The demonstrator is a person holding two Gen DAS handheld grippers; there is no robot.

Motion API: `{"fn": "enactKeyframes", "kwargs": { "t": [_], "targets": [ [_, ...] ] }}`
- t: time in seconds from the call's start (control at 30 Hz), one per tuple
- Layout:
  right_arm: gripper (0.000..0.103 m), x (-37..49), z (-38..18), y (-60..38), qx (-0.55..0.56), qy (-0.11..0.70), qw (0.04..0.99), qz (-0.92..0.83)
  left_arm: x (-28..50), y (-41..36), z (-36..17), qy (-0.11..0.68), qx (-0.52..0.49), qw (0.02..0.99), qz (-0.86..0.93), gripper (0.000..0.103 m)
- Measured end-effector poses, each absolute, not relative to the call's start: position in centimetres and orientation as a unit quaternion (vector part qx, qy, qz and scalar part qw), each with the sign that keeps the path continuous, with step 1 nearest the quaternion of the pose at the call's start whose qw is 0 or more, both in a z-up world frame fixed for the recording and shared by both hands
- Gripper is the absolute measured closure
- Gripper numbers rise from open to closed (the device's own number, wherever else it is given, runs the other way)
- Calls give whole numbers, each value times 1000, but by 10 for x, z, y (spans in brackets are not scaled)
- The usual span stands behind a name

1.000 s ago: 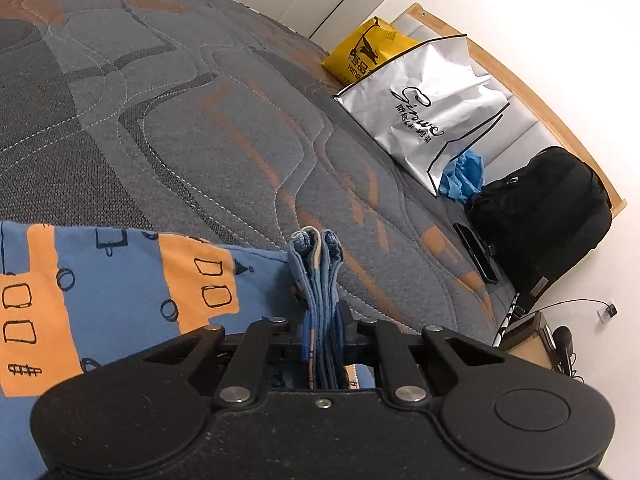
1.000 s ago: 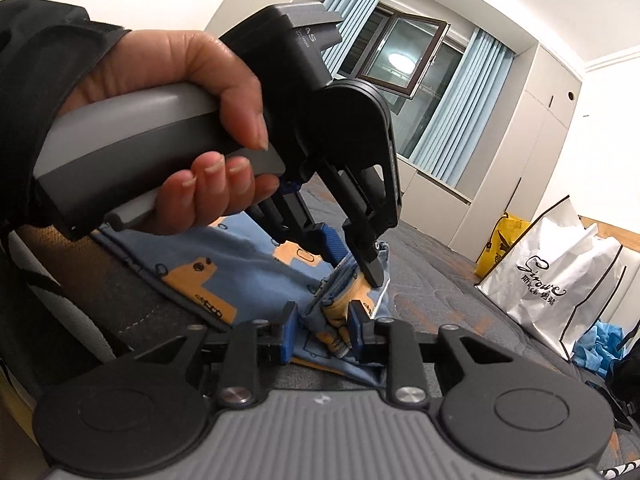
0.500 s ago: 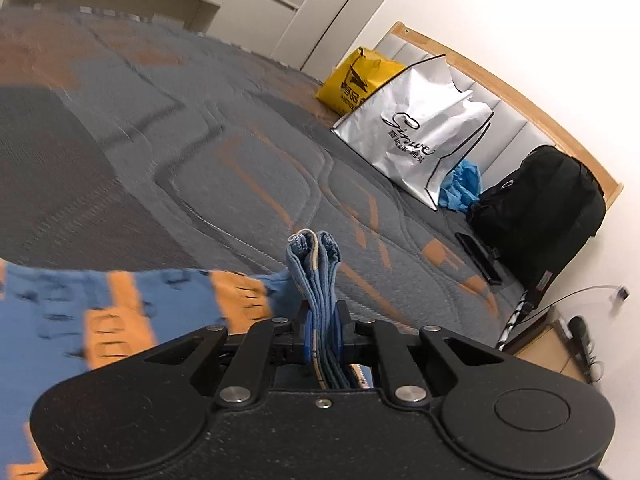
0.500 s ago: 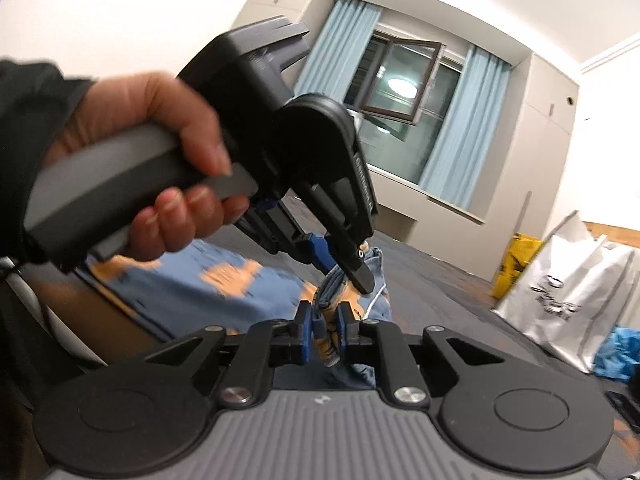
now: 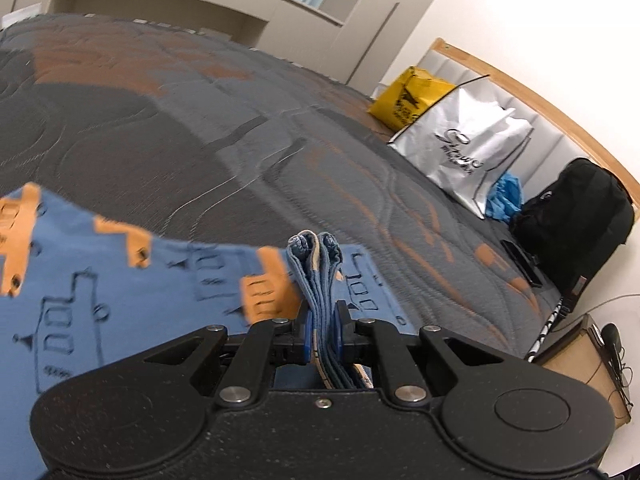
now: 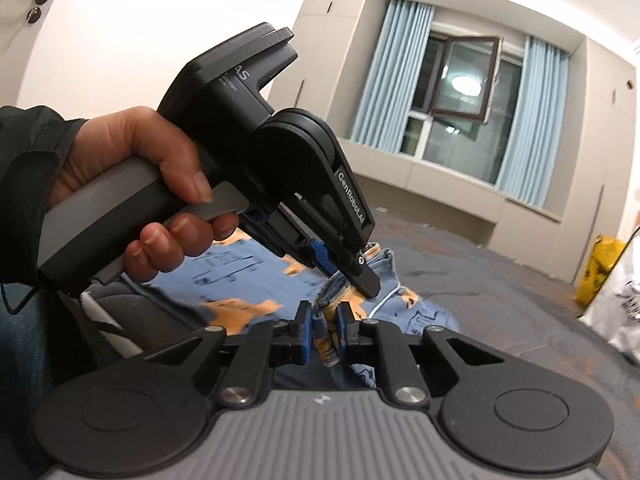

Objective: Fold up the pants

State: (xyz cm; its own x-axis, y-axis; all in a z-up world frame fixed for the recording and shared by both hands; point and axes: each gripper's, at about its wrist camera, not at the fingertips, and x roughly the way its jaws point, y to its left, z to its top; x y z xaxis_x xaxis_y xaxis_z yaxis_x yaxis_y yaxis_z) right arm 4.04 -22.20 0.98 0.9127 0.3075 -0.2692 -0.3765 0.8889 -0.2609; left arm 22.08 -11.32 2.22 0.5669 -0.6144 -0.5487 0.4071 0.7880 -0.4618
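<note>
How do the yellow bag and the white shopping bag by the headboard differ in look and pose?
The yellow bag is smaller and crumpled, with black print; the white shopping bag is larger and glossy, with black script lettering and dark edging. The yellow bag lies farther along the bed; the white shopping bag sits nearer, next to the blue cloth. Both rest on the grey quilt against the headboard.

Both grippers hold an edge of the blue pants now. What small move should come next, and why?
Probably carry both grips together across the mattress to lay the lifted edge over the rest. The left gripper clamps a bunched edge of the pants, the right gripper pinches another bunch, and most of the cloth lies flat beneath, so the fold is not yet laid.
</note>
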Motion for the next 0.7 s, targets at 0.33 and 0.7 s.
{"fn": "enactKeyframes", "kwargs": {
  "t": [0.33,0.7],
  "targets": [
    [89,50,2,-226,-137,144,961,191,225,-107,4,375,-155,870,-280,92],
    [89,48,1,-224,-134,144,962,189,224,-107,4,375,-154,870,-280,92]
  ]
}}
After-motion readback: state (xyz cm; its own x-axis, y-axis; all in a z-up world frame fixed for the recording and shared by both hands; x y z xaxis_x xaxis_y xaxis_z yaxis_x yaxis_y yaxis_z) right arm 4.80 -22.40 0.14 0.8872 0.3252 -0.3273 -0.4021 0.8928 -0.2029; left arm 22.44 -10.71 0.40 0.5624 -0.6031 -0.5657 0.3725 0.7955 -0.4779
